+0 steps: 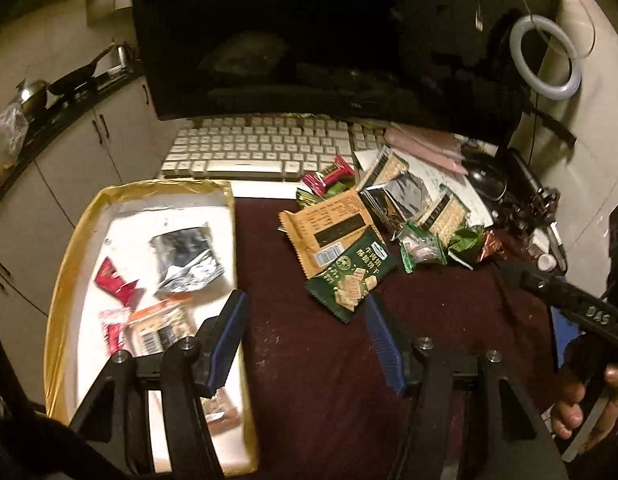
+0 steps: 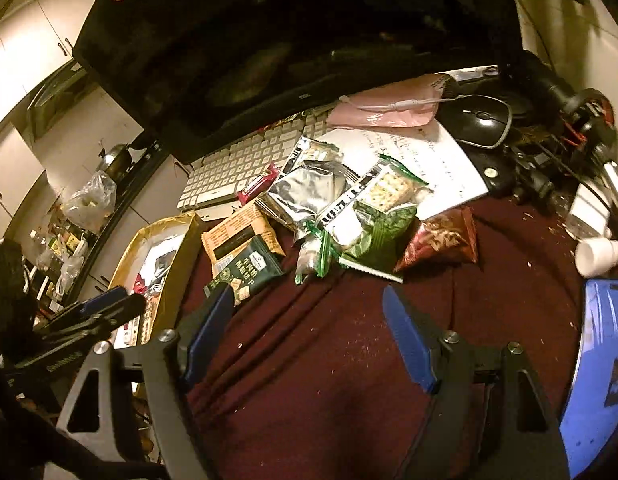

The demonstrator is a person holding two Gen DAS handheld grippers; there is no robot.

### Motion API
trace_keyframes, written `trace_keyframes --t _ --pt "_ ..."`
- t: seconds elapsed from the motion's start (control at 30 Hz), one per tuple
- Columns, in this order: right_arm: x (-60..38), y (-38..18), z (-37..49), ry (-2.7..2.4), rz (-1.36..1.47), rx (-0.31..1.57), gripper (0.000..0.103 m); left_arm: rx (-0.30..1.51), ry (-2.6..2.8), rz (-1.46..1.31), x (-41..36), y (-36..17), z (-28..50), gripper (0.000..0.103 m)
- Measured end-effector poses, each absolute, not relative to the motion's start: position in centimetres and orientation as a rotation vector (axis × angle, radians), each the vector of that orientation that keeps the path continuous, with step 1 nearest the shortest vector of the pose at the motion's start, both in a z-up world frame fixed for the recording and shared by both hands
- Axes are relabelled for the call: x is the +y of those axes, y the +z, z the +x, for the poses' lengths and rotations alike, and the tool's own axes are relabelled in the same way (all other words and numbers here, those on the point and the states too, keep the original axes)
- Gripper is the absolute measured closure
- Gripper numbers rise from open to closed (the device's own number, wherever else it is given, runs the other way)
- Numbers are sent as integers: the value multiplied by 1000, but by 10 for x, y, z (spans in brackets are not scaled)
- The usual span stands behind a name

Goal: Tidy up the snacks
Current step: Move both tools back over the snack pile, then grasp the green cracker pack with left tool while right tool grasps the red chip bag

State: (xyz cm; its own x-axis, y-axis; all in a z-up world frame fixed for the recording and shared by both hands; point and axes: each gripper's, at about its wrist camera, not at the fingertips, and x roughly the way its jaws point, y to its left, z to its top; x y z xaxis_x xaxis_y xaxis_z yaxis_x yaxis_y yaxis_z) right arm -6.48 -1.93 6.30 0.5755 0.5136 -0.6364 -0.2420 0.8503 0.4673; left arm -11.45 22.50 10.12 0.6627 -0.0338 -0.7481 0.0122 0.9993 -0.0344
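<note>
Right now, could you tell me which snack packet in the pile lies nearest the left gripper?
The dark green cracker packet, at the pile's front edge on the maroon cloth; the orange packet lies behind it.

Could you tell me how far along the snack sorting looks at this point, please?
Partly done. The gold-rimmed tray already holds a silver pouch, a red packet and a few other packets. Nothing is in hand: the left tongs and right tongs are both open and empty. A pile remains on the maroon cloth, including the dark green cracker bag and orange packet.

Dim warm light; cream cabinets (image 1: 89, 148) left, dark monitor (image 1: 329, 40) behind.
</note>
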Motion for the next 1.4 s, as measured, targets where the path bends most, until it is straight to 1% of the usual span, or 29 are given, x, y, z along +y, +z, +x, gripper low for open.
trace_keyframes --t 0.03,0.1,0.4,0.5,0.57,0.63,0.7,0.77,0.8,0.83,0.87,0.9,0.93,1.03,1.1,1.17,1.2,1.23,1.27,1.37,1.4 --pt "-17 62 -61 445 339 860 28 853 -28 -5 220 99 -109 42" --pt "-17 59 -53 410 334 872 35 871 -36 41 209 93 -97 42" --pt "-60 60 -18 178 345 886 35 930 -57 202 172 62 -43 42" --pt "-76 48 -8 130 390 933 35 948 -66 248 164 49 -32 42" --pt "-82 43 -1 147 434 925 35 984 -54 289 159 39 -25 42" --pt "-80 36 10 151 426 937 33 990 -82 275 158 33 -24 35" --pt "-75 28 18 195 442 979 34 996 -80 281 158 31 -25 36" --pt "-67 26 13 238 433 985 36 997 -91 276 159 31 -29 44" --pt "-62 27 7 246 406 982 38 986 -93 276 160 31 -32 51" --pt "-58 27 1 254 379 980 39 978 -95 274 161 32 -35 62" --pt "-55 27 -7 257 356 978 40 974 -85 274 162 33 -38 65" --pt "-54 26 -12 258 353 977 40 970 -86 253 165 36 -43 73" --pt "-53 27 -21 272 363 979 40 974 -95 226 167 38 -47 78" --pt "-51 32 -44 295 335 965 39 991 -109 171 173 44 -60 86" --pt "-49 32 -53 300 296 972 39 982 -112 172 174 48 -66 86" --pt "-48 30 -56 302 284 992 39 982 -122 150 177 51 -67 82" --pt "-48 30 -58 300 291 1000 39 986 -133 122 180 51 -65 71" --pt "-49 30 -60 298 303 1005 39 1002 -134 109 182 50 -61 56" --pt "-50 30 -61 305 312 998 39 1033 -121 101 183 47 -56 52" --pt "-47 27 -57 290 304 1004 39 1040 -105 96 186 40 -44 50" --pt "-44 26 -54 291 300 1009 38 1047 -95 117 184 37 -39 47"
